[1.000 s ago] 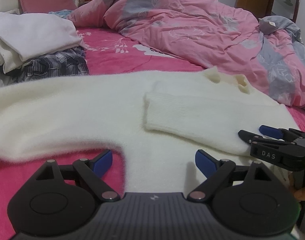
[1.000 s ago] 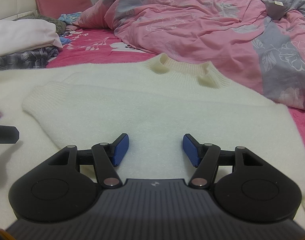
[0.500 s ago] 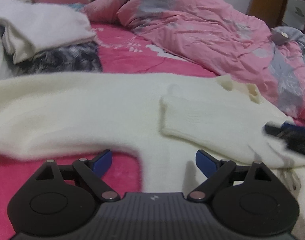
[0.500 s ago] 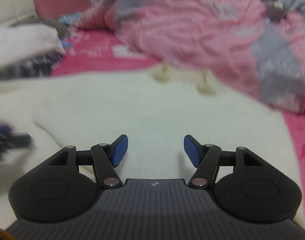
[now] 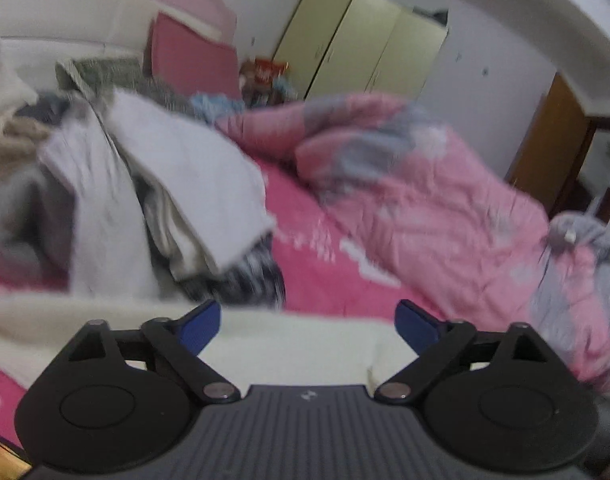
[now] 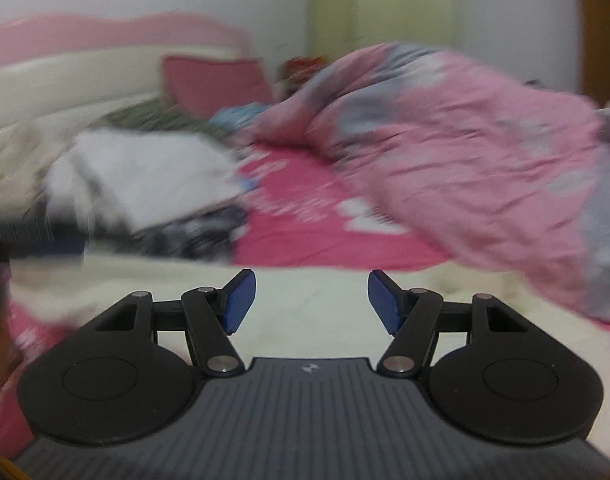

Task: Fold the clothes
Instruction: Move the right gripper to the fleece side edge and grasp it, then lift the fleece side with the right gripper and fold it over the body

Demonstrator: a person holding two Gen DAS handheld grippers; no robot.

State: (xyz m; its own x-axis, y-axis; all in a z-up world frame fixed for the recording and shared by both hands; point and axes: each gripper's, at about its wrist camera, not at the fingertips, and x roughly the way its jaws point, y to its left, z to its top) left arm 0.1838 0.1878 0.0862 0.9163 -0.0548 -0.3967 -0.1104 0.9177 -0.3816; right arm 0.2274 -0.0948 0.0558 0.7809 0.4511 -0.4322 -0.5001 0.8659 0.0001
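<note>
Both views blurred. Left gripper (image 5: 307, 322) and right gripper (image 6: 311, 300): jaws spread wide, empty (nothing between pads). Cream sweater (image 6: 317, 316) lies flat on pink bedsheet (image 6: 301, 232), just beneath both.

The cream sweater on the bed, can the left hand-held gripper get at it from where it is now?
Probably yes. The left hand-held gripper is open and empty, and the cream sweater lies spread right below its fingers with nothing on top. The pile of clothes sits further back, out of the way.
</note>
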